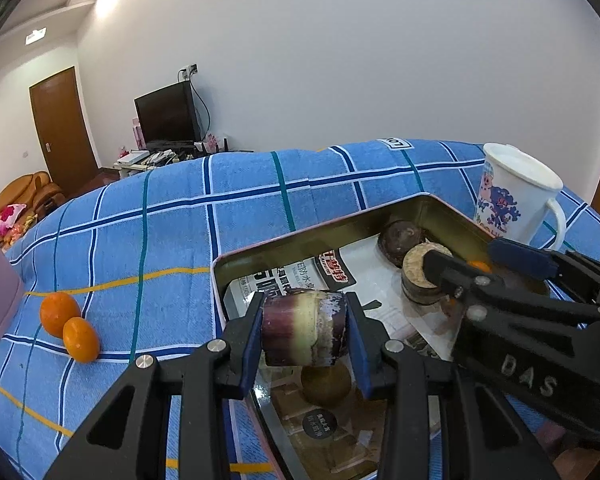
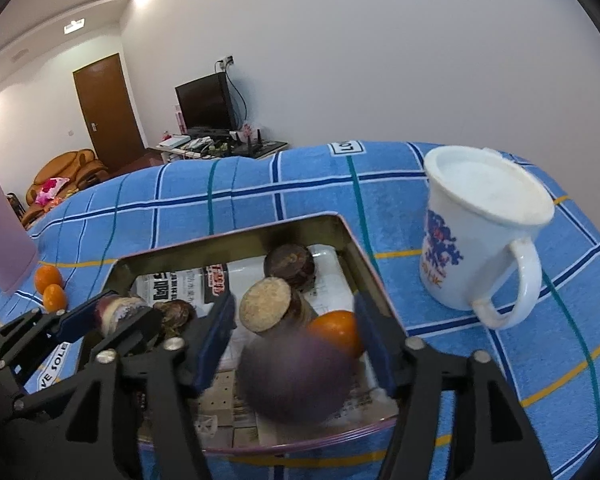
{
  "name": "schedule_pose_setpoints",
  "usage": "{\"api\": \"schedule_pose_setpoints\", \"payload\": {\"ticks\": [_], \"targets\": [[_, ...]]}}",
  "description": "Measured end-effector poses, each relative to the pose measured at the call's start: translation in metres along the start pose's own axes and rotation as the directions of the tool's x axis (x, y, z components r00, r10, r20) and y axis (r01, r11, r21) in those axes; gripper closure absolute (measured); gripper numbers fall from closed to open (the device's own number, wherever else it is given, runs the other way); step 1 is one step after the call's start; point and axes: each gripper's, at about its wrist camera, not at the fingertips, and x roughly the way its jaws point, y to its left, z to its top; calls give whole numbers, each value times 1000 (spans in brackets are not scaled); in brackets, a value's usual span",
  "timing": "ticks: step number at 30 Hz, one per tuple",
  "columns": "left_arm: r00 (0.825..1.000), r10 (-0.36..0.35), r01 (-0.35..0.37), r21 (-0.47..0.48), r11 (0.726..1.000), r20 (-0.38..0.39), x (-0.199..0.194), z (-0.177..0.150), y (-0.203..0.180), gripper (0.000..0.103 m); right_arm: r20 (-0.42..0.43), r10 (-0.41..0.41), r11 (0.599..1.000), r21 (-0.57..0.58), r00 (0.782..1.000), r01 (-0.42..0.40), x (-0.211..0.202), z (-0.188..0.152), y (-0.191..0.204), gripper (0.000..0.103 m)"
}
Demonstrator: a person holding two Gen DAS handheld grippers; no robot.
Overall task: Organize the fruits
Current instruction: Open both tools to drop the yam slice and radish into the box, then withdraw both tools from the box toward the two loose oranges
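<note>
Clamping a purple-and-cream sugarcane piece (image 1: 304,326), left gripper (image 1: 305,334) hovers over tin (image 1: 284,240).

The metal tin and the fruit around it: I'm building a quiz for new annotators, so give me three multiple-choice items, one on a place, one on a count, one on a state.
1. Where is the white mug?
A. inside the tin
B. on the blue checked cloth beside the tin
C. on the floor

2. How many small oranges lie on the cloth outside the tin?
A. none
B. two
C. five

3. What is the left gripper doing?
A. clamping a sugarcane piece
B. open and empty
C. holding the mug

Answers: 1 B, the mug stands upright on the cloth; 2 B, a pair lies together; 3 A, both pads press the piece's ends.
</note>
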Motion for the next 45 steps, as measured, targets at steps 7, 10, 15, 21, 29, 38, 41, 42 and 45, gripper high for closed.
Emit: {"api": "schedule_pose_setpoints", "payload": {"ticks": [7, 10, 15, 21, 29, 38, 41, 42, 45], "targets": [[999, -1, 1, 1, 1000, 42, -7, 0, 0, 27, 62, 6, 1000, 9, 998, -7, -14, 1, 1, 9], [993, 5, -6, 5, 1000, 114, -20, 0, 1, 21, 120, 30, 998, 47, 992, -36, -26, 2, -5, 3], [985, 50, -45, -30, 999, 167, -28, 2, 11, 11, 261, 7, 997, 78, 965, -29, -49, 3, -9, 0], [951, 177, -139, -162, 977, 254, -38, 3, 41, 11, 447, -46, 997, 82, 893, 11, -74, -6, -4, 0], [935, 218, -172, -179, 969, 278, -43, 3, 57, 10, 523, -102, 992, 121, 846, 45, -88, -10, -5, 0], [916, 269, -221, -185, 958, 299, -51, -5, 68, 7, 583, -125, 991, 117, 803, 70, -99, -17, 4, 0], [912, 283, -233, -194, 953, 296, -51, -8, 73, 7, 589, -127, 991, 104, 798, 81, -101, -19, 11, 0], [912, 284, -234, -196, 952, 295, -52, -9, 74, 7, 586, -125, 992, 98, 800, 83, -100, -20, 13, 0], [909, 295, -246, -191, 950, 294, -53, -13, 76, 7, 573, -115, 993, 80, 812, 84, -97, -20, 19, 0]]}}
